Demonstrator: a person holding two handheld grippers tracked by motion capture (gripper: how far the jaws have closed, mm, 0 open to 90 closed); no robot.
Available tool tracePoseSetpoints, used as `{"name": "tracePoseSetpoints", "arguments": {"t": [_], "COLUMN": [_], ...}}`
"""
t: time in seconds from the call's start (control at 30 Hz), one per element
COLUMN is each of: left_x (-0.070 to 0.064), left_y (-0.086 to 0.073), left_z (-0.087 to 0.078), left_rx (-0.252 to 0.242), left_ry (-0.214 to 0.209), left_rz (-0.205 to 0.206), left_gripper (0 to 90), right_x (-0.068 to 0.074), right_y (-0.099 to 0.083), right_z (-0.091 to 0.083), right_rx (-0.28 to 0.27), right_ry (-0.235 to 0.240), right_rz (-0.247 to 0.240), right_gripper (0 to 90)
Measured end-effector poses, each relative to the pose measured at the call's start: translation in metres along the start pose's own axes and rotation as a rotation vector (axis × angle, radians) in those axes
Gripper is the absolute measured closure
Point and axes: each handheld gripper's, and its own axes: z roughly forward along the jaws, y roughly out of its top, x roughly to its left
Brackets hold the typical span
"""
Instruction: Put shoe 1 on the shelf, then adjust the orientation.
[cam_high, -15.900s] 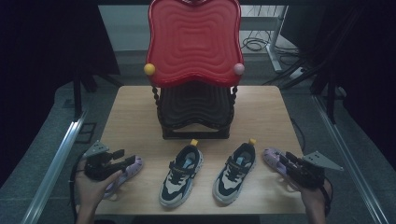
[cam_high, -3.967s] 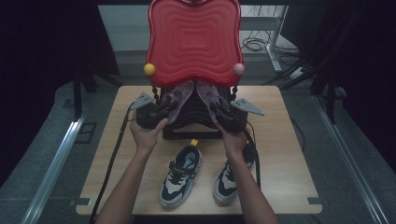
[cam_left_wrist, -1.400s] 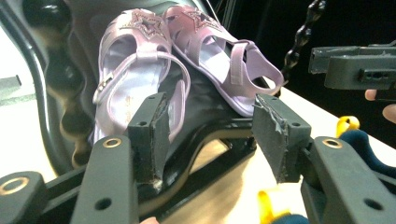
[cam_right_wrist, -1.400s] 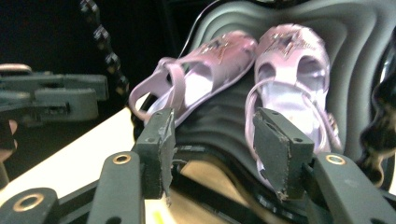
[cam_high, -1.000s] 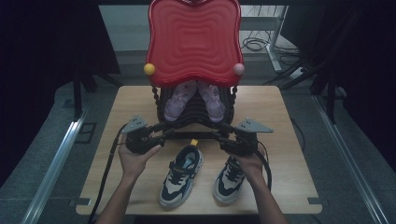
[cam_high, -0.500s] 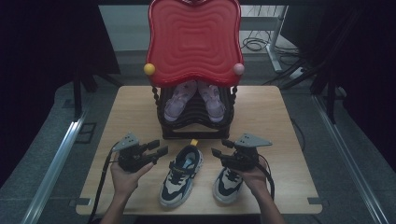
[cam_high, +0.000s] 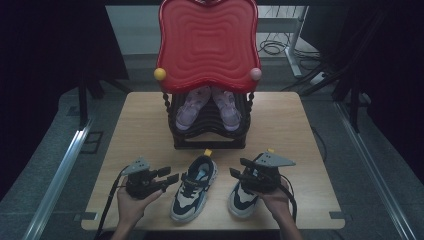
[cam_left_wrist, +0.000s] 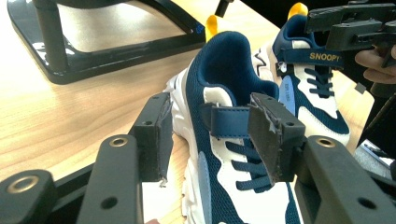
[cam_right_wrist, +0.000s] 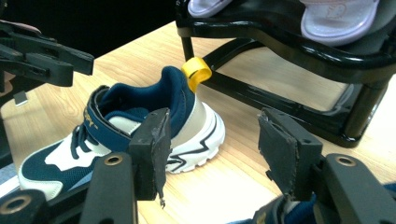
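Note:
Two navy-and-white sneakers stand side by side near the table's front edge, the left sneaker (cam_high: 193, 187) and the right sneaker (cam_high: 244, 199). My left gripper (cam_high: 169, 175) is open just left of the left sneaker (cam_left_wrist: 224, 154), whose strap and tongue show between its jaws. My right gripper (cam_high: 236, 167) is open and hovers over the heel of the right sneaker (cam_right_wrist: 275, 213). In the right gripper view my right gripper (cam_right_wrist: 217, 151) faces the left sneaker (cam_right_wrist: 140, 130). Nothing is held in either gripper.
A black shoe rack (cam_high: 210, 142) with a red wavy top (cam_high: 207, 45) stands at the middle back of the wooden table (cam_high: 140, 130). A pair of pink shoes (cam_high: 192, 107) lies on its shelf. The rack's base bar (cam_right_wrist: 280, 105) runs close behind the sneakers.
Both grippers have drawn back from the rack toward the front edge, open, and now flank the sneakers. The pink shoes stay on the rack.

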Motion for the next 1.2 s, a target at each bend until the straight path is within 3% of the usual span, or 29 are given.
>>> {"name": "tracePoseSetpoints", "arguments": {"t": [0.23,0.43,0.7,0.97,1.2], "left_x": [-0.002,-0.012,-0.028,-0.040,-0.055], "left_y": [0.000,0.000,-0.002,-0.004,-0.013], "left_z": [-0.002,-0.002,0.009,0.024,0.042], "left_rx": [-0.003,0.018,0.076,0.138,0.212], "left_ry": [-0.012,-0.046,-0.091,-0.122,-0.122], "left_rz": [0.005,0.024,0.072,0.123,0.149], "left_gripper": [51.3,52.1,66.1,86.6,90.0], "right_x": [-0.003,-0.005,-0.014,-0.025,-0.026], "right_y": [-0.005,-0.003,-0.003,-0.006,-0.007], "right_z": [-0.003,-0.007,-0.013,-0.027,-0.027], "right_rx": [0.003,-0.012,-0.014,-0.040,-0.031], "right_ry": [-0.016,-0.032,-0.070,-0.119,-0.130], "right_rz": [0.006,-0.001,0.020,0.074,0.074], "right_gripper": [44.1,44.0,43.5,43.4,43.1]}}
